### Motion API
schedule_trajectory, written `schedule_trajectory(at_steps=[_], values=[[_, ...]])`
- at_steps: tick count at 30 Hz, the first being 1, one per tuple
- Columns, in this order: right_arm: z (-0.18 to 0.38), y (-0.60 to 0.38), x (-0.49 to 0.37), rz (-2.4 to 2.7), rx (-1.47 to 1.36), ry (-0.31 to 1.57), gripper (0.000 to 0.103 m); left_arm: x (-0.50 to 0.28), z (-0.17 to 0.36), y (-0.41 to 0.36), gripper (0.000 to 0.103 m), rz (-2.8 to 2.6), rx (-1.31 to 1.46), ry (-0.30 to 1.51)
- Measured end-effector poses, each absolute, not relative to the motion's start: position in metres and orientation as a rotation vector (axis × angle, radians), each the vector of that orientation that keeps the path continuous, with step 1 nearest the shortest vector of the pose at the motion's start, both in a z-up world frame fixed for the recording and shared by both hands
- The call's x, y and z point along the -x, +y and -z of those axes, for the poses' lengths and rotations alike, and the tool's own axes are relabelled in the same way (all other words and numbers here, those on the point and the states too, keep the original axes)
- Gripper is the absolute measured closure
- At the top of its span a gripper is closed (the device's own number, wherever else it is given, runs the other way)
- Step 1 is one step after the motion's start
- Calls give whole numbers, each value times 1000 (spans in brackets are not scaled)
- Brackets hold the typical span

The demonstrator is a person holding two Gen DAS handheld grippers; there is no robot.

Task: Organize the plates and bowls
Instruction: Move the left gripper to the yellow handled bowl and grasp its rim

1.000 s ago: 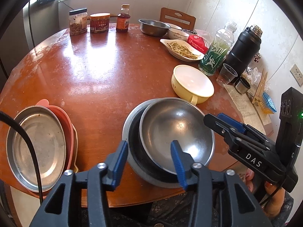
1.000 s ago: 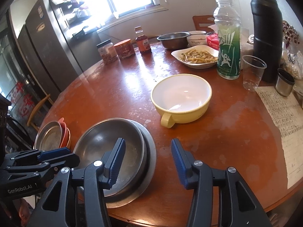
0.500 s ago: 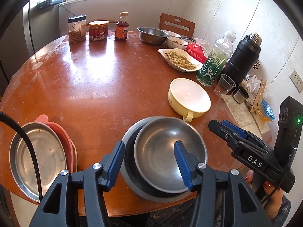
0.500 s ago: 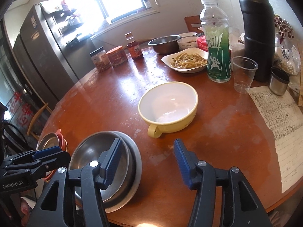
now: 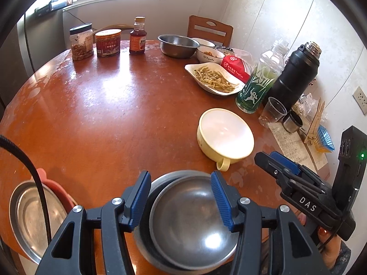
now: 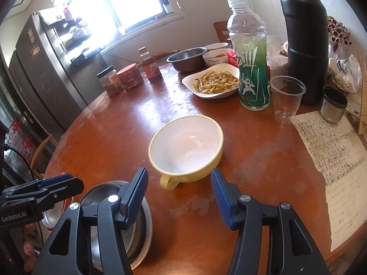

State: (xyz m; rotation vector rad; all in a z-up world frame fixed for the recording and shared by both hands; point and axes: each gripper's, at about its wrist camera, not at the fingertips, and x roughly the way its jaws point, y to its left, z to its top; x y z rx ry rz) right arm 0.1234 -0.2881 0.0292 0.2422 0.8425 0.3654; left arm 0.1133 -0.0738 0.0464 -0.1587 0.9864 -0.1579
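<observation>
Round reddish-brown counter [image 5: 119, 114], yellow bowl [image 5: 226, 135] on it, steel bowl stack [image 5: 190, 224] nearer than it, jars [image 5: 107, 42] far behind it

1. Near the front edge of the round table [image 5: 96, 114], a steel bowl [image 5: 192, 222] sits nested inside a wider steel dish [image 5: 158, 184].
2. To their left, a metal plate [image 5: 34, 215] lies on a stack of plates [image 5: 62, 190] at the table's edge.
3. Behind and right of the nested pair stands a handled bowl [image 6: 185, 146], apart from them.
4. Behind that bowl sits a dish of food [image 6: 214, 82]; a bottle [image 6: 251, 55], a plastic cup [image 6: 285, 98] and a flask [image 6: 305, 43] stand to its right.
5. Three jars [image 5: 107, 42] line the far edge.
</observation>
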Motion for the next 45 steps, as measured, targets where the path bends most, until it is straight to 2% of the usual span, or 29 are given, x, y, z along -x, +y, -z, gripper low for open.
schedule_trajectory(at_steps=[19,40,45], values=[[-12,-304,-159,-316,-259,873,44,-183,-27,-104,48,201,108,1072],[6,-294,-187,-326,-252,915,45,-220,-1,-116,48,213,65,1151],[11,-292,-192,-319,-243,924,52,-224,6,-117,48,219,62,1172]])
